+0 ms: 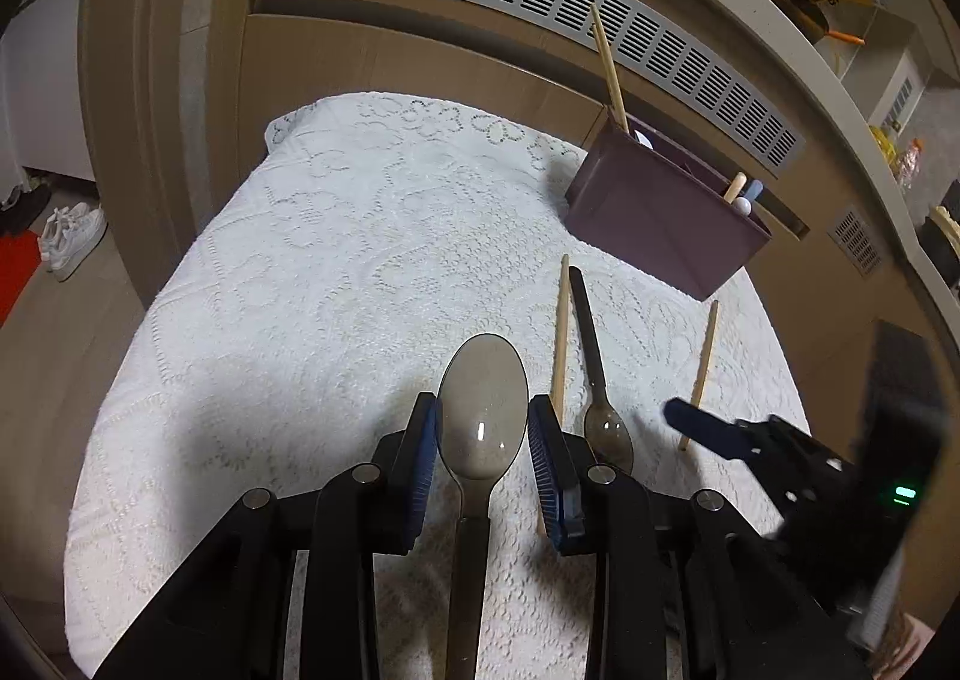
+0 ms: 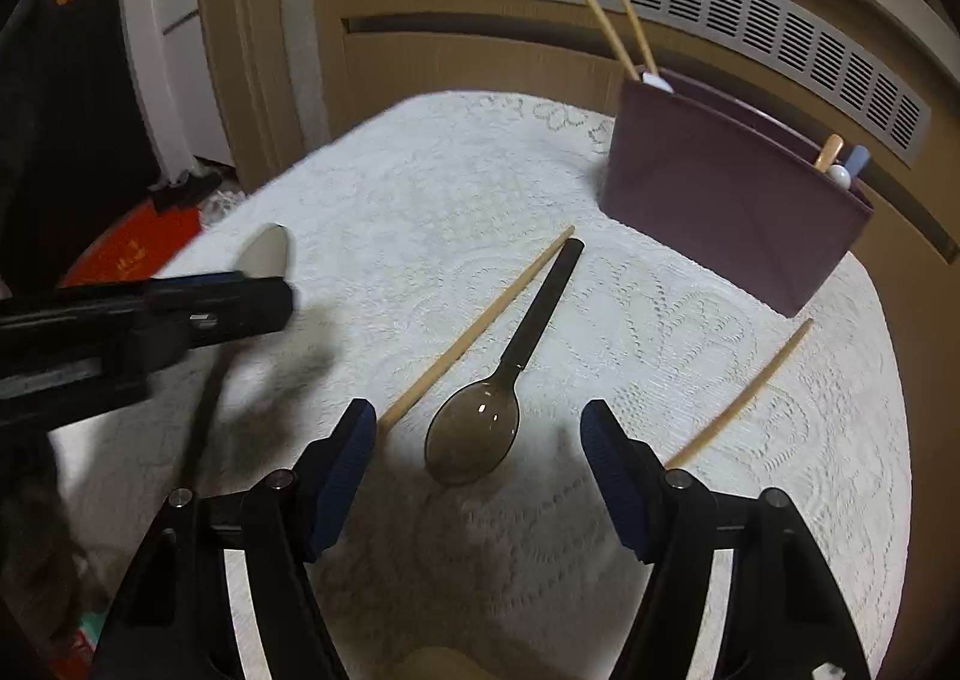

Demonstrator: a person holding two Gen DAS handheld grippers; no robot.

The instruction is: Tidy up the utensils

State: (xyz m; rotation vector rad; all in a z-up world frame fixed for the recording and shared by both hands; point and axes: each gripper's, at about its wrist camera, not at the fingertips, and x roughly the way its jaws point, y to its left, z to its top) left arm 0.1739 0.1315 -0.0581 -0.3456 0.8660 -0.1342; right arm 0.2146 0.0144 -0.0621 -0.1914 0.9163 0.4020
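Note:
My left gripper [image 1: 483, 428] is shut on a smoky translucent spoon [image 1: 480, 410], bowl forward, held above the white lace cloth [image 1: 300, 320]. It shows at the left of the right wrist view [image 2: 264, 296]. My right gripper [image 2: 477, 440] is open and empty, hovering over a second smoky spoon [image 2: 480, 428] that lies on the cloth, black handle pointing away. One wooden chopstick [image 2: 480, 326] lies just left of that spoon, another [image 2: 744, 392] to the right. A purple utensil holder [image 2: 732, 200] stands at the back right with chopsticks and spoons in it.
A beige cabinet with a grey vent grille [image 1: 570, 20] runs behind the table. The cloth's edges drop off at left and front. White shoes [image 1: 72, 236] lie on the floor at far left.

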